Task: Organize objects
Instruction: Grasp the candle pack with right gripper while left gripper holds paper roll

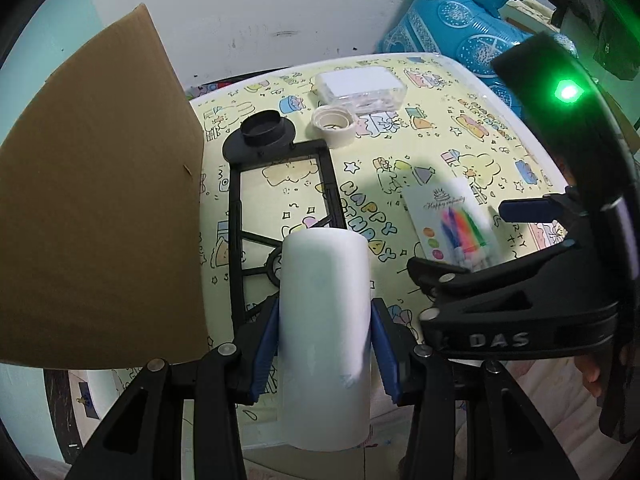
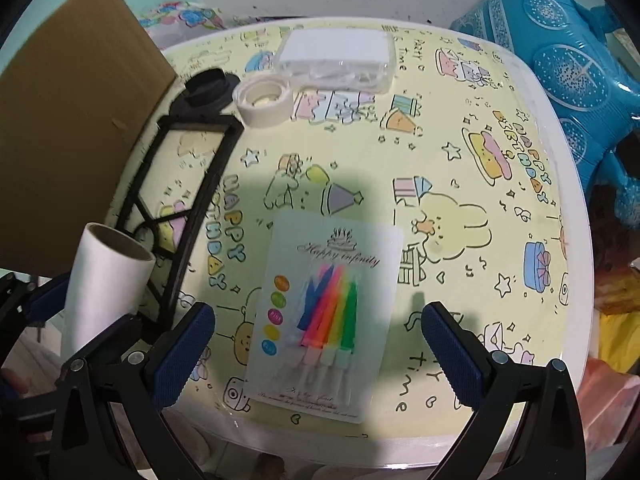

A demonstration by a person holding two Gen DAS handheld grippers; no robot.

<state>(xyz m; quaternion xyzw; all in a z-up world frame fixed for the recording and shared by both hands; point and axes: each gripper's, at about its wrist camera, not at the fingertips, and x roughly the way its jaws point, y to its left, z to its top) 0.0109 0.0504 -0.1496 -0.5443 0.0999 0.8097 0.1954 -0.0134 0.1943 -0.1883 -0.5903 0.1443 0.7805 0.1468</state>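
Note:
My left gripper (image 1: 325,344) is shut on a white paper roll (image 1: 324,320), held upright above the table's near edge; the same roll (image 2: 106,284) shows at the left of the right wrist view. My right gripper (image 2: 318,356) is open, its blue pads (image 2: 184,352) spread wide on either side of a candle pack (image 2: 328,312) lying flat on the yellow tablecloth (image 2: 460,152), without touching it. In the left wrist view the candle pack (image 1: 452,224) lies to the right, partly behind the right gripper (image 1: 484,240).
A brown cardboard box flap (image 1: 96,200) stands at the left. A black plastic frame (image 1: 280,184) lies beside it. Further back are a white lid (image 1: 334,122) and a clear plastic box (image 1: 360,84). A blue balloon (image 2: 568,48) sits past the table's right edge.

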